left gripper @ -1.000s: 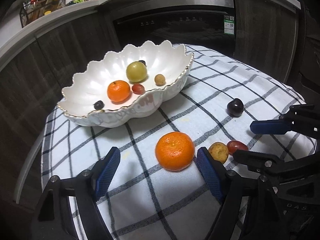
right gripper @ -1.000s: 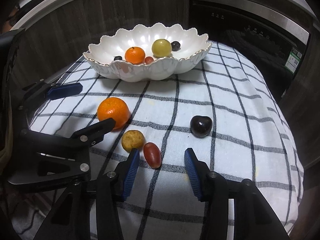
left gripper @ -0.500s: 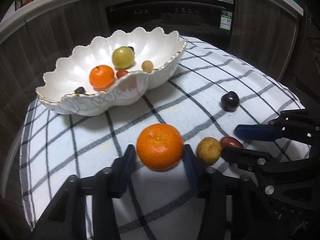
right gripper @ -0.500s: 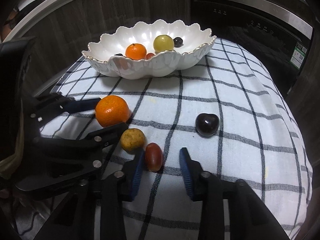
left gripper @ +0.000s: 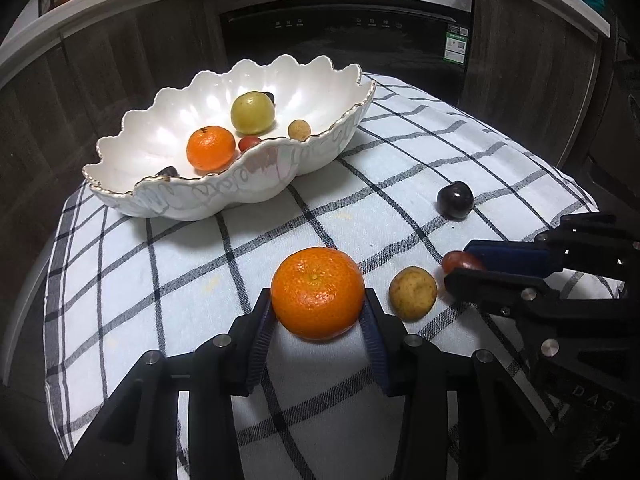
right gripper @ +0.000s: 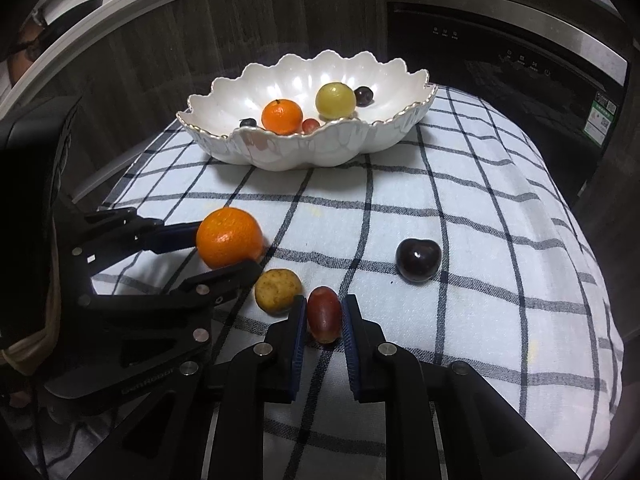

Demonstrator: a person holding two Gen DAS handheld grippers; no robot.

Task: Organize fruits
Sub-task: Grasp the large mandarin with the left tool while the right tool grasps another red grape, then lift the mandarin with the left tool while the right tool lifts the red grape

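My left gripper [left gripper: 318, 312] is shut on an orange mandarin [left gripper: 318, 293] that rests on the checked cloth; it also shows in the right wrist view [right gripper: 229, 237]. My right gripper [right gripper: 323, 318] is shut on a red grape [right gripper: 324, 314], seen partly hidden in the left wrist view [left gripper: 460, 261]. A small tan fruit [right gripper: 278, 291] lies between the two grippers. A dark cherry [right gripper: 418, 260] lies to the right. A white scalloped bowl [left gripper: 256, 196] at the back holds a mandarin, a yellow-green fruit and several small fruits.
The checked cloth [right gripper: 460, 208] covers a rounded table whose edges drop away left, right and front. Dark cabinets and an oven front [left gripper: 344, 36] stand behind the bowl.
Both grippers moved forward and closed: the left onto the mandarin, the right onto the red grape. Both were open a second ago.
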